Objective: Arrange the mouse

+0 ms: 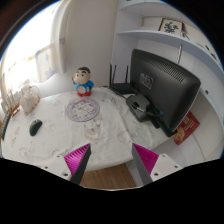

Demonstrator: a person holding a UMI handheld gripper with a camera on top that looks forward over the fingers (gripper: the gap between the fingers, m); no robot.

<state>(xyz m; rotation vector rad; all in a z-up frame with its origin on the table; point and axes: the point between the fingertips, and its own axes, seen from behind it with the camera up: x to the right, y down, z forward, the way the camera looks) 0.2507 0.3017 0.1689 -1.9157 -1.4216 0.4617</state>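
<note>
The gripper (112, 160) hangs above the near edge of a white table (60, 140), its two fingers spread wide apart with nothing between them; the pink pads (78, 158) face each other across bare tabletop. The mouse (36, 126), small and dark, lies well beyond the left finger, near the table's far left side, apart from the gripper. Near the table's middle sits a round patterned plate (82, 108), and behind it stands a figurine (84, 80) with dark hair and a blue base. To the right a black monitor (160, 85) stands angled on the table, with a red box (186, 127) beside its lower right corner
</note>
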